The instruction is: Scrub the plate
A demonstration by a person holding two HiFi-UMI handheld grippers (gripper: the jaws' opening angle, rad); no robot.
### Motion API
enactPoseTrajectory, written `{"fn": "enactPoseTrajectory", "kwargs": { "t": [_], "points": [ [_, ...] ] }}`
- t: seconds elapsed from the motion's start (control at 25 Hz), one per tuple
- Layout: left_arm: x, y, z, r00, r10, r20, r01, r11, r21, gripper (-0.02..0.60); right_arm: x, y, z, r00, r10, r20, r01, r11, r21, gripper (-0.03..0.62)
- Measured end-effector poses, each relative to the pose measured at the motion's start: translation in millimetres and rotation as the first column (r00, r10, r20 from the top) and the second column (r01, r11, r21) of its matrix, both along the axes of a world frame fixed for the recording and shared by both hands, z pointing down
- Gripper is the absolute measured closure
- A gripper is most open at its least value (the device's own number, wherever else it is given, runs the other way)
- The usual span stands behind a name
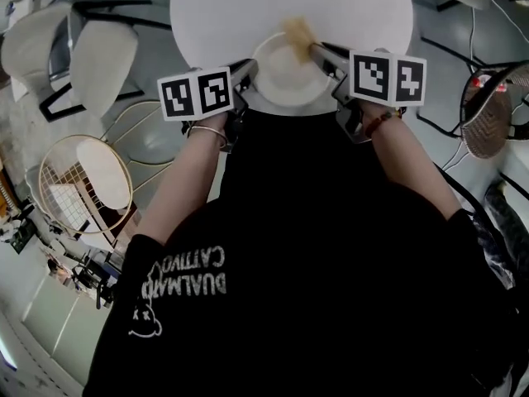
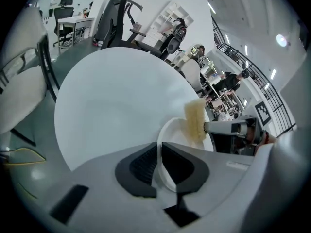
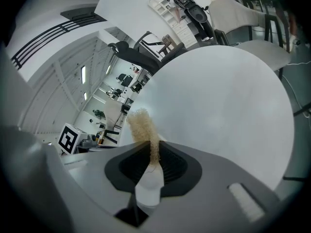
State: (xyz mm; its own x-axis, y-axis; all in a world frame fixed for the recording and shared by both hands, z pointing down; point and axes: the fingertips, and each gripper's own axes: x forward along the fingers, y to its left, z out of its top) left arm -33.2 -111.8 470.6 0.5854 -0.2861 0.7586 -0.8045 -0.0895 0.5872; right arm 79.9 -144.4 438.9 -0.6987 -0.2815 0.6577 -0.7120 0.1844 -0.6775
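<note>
A white plate [image 1: 285,77] rests at the near edge of the round white table [image 1: 215,11], tipped up on its left side. My left gripper [image 1: 248,74] is shut on the plate's left rim; in the left gripper view that rim [image 2: 160,144] runs between the dark pads. My right gripper [image 1: 321,55] is shut on a tan fibrous scrubber [image 1: 299,33], which lies over the plate's far right part. In the right gripper view the scrubber [image 3: 142,125] sticks up out of the jaws, and a white piece of it [image 3: 148,186] sits between the pads. In the left gripper view the scrubber [image 2: 195,120] is against the plate's inner face.
White chairs [image 1: 99,56] stand to the left of the table, and a round wire-frame seat [image 1: 87,176] is nearer on the left. A wire basket [image 1: 488,118] is at the right. Office chairs and shelves [image 2: 170,23] stand beyond the table.
</note>
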Motion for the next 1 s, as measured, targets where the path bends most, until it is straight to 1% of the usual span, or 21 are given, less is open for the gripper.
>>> {"fn": "enactPoseTrajectory", "kwargs": {
  "t": [0.24,0.44,0.68,0.76,0.84,0.92,1.0],
  "points": [
    [3,3,-1,0.995,-0.102,0.017,0.102,0.995,0.007,0.551,20,-7,0,1.0,0.013,-0.009,-0.013,1.0,0.015,0.534],
    [14,2,-1,0.982,-0.19,-0.015,0.191,0.982,0.017,0.549,39,-9,1,1.0,0.0,-0.032,0.001,0.999,0.034,0.534],
    [27,6,-2,0.968,-0.248,-0.035,0.249,0.968,0.024,0.551,61,-11,-6,0.997,-0.02,-0.08,0.027,0.996,0.088,0.534],
    [27,6,-2,0.963,-0.269,-0.035,0.27,0.963,0.024,0.551,61,-14,-13,0.997,-0.01,-0.077,0.018,0.995,0.103,0.534],
    [27,7,-3,0.953,-0.299,-0.04,0.3,0.954,0.022,0.551,54,-17,-23,0.999,-0.007,-0.053,0.013,0.993,0.119,0.537],
    [29,10,-2,0.937,-0.344,-0.06,0.346,0.938,0.009,0.551,41,-15,-32,0.999,-0.035,-0.034,0.04,0.989,0.145,0.537],
    [30,13,-1,0.916,-0.394,-0.08,0.395,0.919,-0.002,0.551,24,-8,-34,0.996,-0.09,-0.023,0.092,0.983,0.16,0.537]
  ]
}}
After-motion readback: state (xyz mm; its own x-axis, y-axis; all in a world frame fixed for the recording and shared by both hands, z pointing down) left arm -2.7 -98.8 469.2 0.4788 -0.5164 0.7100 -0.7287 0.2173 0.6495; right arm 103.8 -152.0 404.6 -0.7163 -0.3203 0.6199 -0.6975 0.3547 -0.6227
